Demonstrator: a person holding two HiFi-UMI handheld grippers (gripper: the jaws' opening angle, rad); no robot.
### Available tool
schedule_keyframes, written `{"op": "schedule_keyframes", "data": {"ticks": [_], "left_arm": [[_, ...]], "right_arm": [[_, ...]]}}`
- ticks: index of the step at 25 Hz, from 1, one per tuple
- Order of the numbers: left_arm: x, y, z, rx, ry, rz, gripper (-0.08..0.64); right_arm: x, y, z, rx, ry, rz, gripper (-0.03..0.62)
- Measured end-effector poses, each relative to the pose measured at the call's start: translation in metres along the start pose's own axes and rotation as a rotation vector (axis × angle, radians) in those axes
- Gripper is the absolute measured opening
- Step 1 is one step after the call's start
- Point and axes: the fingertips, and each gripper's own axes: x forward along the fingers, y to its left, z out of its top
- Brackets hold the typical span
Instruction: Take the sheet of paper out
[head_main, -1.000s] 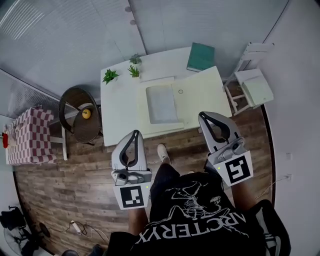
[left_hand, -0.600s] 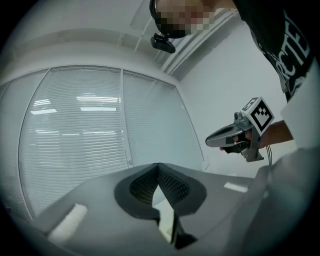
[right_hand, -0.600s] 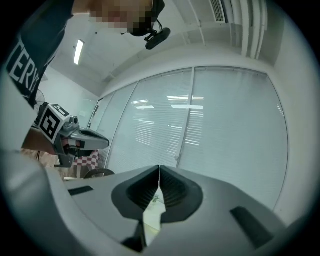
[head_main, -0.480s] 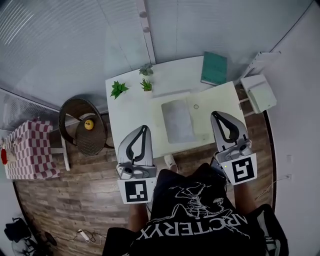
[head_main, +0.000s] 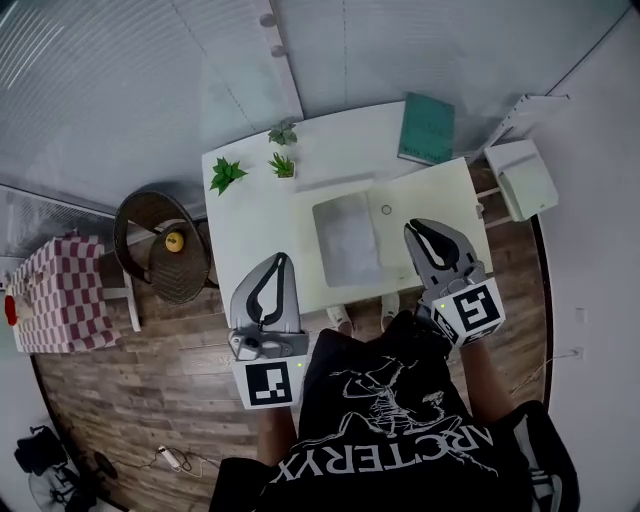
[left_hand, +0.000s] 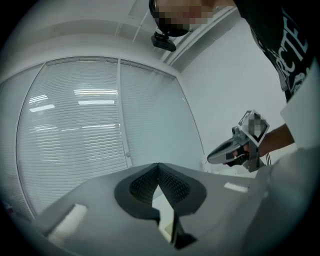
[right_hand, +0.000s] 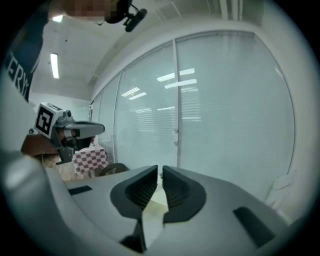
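Observation:
In the head view a grey sheet (head_main: 347, 238) lies flat on a pale yellow mat (head_main: 435, 196) on the white table (head_main: 250, 225). My left gripper (head_main: 282, 262) hovers at the table's front edge, left of the sheet, with its jaws shut and nothing in them. My right gripper (head_main: 424, 228) hangs over the mat's front right part, right of the sheet, jaws shut and empty. The left gripper view shows its own shut tips (left_hand: 158, 166) and the right gripper (left_hand: 235, 150) beyond. In the right gripper view the tips (right_hand: 160, 169) stand nearly touching.
A green book (head_main: 428, 128) lies at the table's far right, and two small plants (head_main: 227, 175) (head_main: 282, 150) stand at the far left. A small ring (head_main: 386, 210) sits on the mat. A wicker chair (head_main: 160, 240), a checkered stool (head_main: 55, 295) and a white chair (head_main: 520, 175) flank the table.
Both grippers have come forward to the table's front edge. The right one has sunk and rolled and now hangs over the mat beside the sheet.

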Motion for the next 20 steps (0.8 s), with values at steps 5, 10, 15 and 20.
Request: {"op": "schedule_keyframes", "data": {"ticks": [5, 10, 15, 20], "left_arm": [[0.0, -0.013, 0.007, 0.003, 0.012, 0.042, 0.011], [-0.007, -0.014, 0.011, 0.026, 0.04, 0.093, 0.011], [-0.014, -0.012, 0.009, 0.041, 0.09, 0.131, 0.011], [-0.026, -0.013, 0.003, 0.069, 0.136, 0.157, 0.011]], "right_arm": [[0.038, -0.005, -0.102, 0.438, 0.177, 0.248, 0.046], [0.076, -0.007, -0.234, 0.74, 0.493, 0.31, 0.13], [0.092, 0.002, -0.325, 0.863, 0.738, 0.313, 0.155], [0.115, 0.013, -0.344, 1.063, 0.731, 0.376, 0.161]]}}
